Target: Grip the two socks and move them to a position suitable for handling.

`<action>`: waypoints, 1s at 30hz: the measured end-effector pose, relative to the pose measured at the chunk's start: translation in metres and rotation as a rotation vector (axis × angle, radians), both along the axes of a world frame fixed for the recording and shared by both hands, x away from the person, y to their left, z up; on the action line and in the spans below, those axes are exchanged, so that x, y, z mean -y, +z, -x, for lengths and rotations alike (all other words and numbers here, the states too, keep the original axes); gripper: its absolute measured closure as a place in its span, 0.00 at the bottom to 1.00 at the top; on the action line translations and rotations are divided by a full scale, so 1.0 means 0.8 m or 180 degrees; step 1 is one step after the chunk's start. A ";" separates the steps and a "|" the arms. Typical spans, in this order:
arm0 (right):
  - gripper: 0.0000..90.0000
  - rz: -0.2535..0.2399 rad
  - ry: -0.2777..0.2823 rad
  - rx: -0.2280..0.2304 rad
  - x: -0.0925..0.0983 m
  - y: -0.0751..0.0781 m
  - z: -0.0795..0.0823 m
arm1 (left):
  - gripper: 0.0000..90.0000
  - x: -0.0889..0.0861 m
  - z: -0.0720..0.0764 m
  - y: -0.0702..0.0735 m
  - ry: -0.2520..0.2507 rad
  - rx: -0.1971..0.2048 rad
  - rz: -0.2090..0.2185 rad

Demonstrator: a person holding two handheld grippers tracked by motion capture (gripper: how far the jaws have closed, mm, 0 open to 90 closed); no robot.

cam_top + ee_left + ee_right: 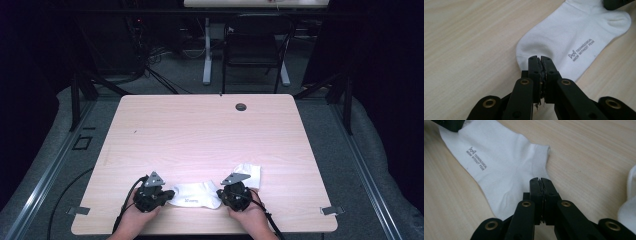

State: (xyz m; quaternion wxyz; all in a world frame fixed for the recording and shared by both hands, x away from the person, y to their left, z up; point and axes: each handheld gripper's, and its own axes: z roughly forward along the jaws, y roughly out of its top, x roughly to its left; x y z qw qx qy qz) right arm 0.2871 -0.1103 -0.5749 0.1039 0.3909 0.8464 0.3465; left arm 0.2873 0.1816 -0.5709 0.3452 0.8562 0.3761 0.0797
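A flat white cotton ankle sock lies between the two tongs near the front edge of the pale wooden table, whose far stretch beyond them is bare. The left gripper is clenched on the sock's toe end, the right gripper on its cuff end. The left gripper view shows grey lettering on the sock. A second white sock lies just beyond the right tongs. Both hands rest low, tongs pointing inward.
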 end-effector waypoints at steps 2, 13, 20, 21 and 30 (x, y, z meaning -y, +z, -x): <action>0.99 0.0011 0.0017 -0.0049 0.001 0.001 0.005 | 0.97 0.000 0.004 -0.001 -0.0006 -0.0037 0.0038; 0.92 -0.0073 0.0030 -0.0091 0.002 0.003 0.016 | 0.90 -0.006 0.009 0.000 0.0074 -0.0068 0.0255; 0.78 -0.0211 -0.0016 0.0155 0.010 0.014 0.019 | 0.72 -0.017 0.004 0.012 0.0185 0.0084 0.0406; 0.75 -0.0232 -0.0024 0.0174 0.014 0.015 0.018 | 0.69 -0.019 0.003 0.013 0.0217 0.0095 0.0410; 0.63 -0.0417 -0.0187 0.0314 0.028 0.020 0.012 | 0.61 -0.034 -0.011 0.010 0.0433 0.0197 0.0315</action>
